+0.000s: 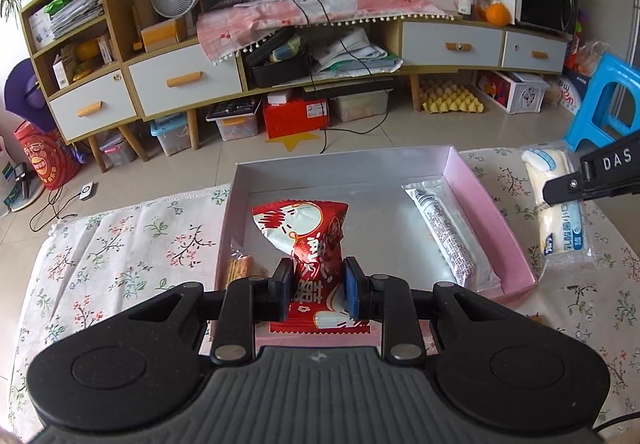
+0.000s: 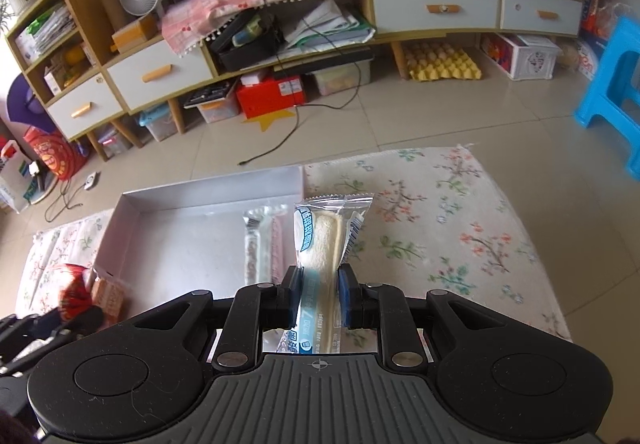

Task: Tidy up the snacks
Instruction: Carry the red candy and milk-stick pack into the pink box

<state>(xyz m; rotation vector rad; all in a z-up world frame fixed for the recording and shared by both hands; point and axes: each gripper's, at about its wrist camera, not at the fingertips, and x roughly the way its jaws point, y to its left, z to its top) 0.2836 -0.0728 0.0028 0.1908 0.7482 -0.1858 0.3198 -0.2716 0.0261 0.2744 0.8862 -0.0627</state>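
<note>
Soft, even daylight fills the room through both of my wrist cameras, bright without being harsh. The silver floor of the box throws back a pale glare, and the clear wrapper lying in it glints. Shadows stay faint and short under the packets. Fisheye bending bows the cabinet and curves the floor tiles, and the corners go black. The left view is sharp; the right view looks slightly softer, mostly toward its edges.
</note>
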